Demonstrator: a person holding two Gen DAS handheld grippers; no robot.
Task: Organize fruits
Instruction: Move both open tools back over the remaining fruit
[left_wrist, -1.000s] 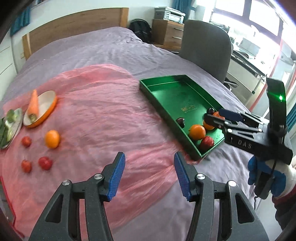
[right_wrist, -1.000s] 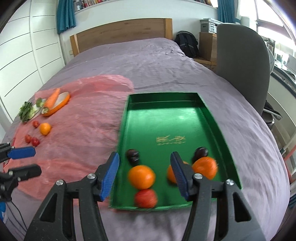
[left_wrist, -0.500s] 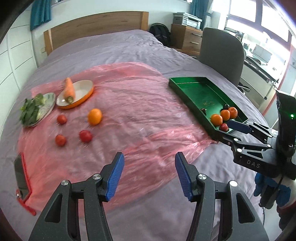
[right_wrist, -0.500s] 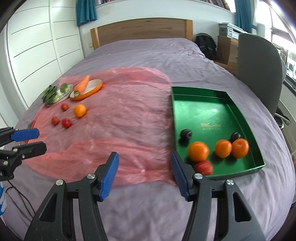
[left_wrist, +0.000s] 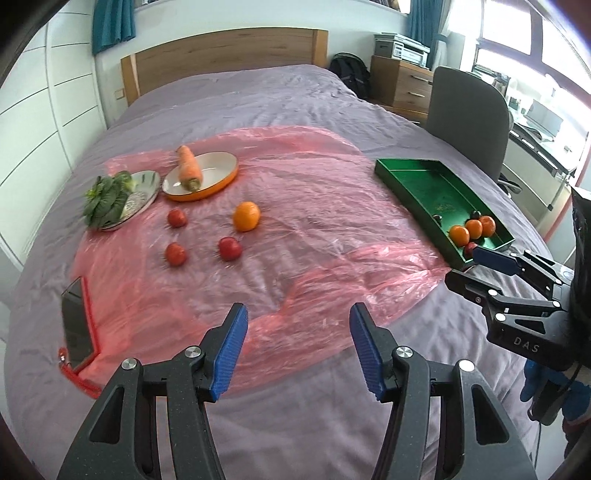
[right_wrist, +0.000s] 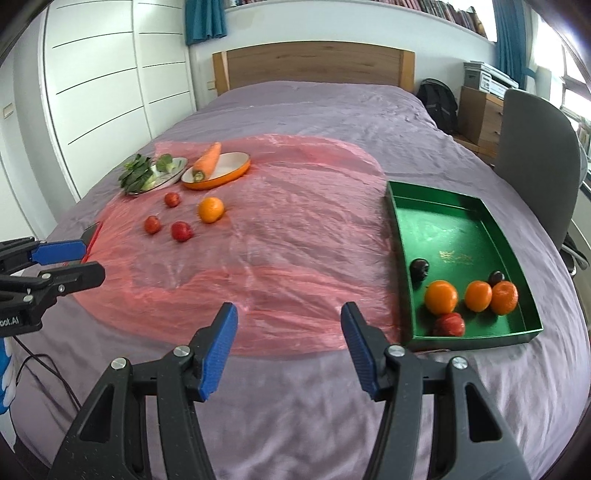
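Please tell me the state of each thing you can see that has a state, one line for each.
left gripper: open, holding nothing
right gripper: open, holding nothing
green tray: holds six fruits
orange dish: carrot lies across the rim
metal plate: holds leafy greens
loose orange: on pink sheet

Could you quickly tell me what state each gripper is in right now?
Left gripper: open, holding nothing.
Right gripper: open, holding nothing.

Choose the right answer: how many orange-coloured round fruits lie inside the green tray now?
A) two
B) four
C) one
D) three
D: the right wrist view shows three oranges side by side at the near end of the green tray; a fourth orange lies outside it on the pink sheet.
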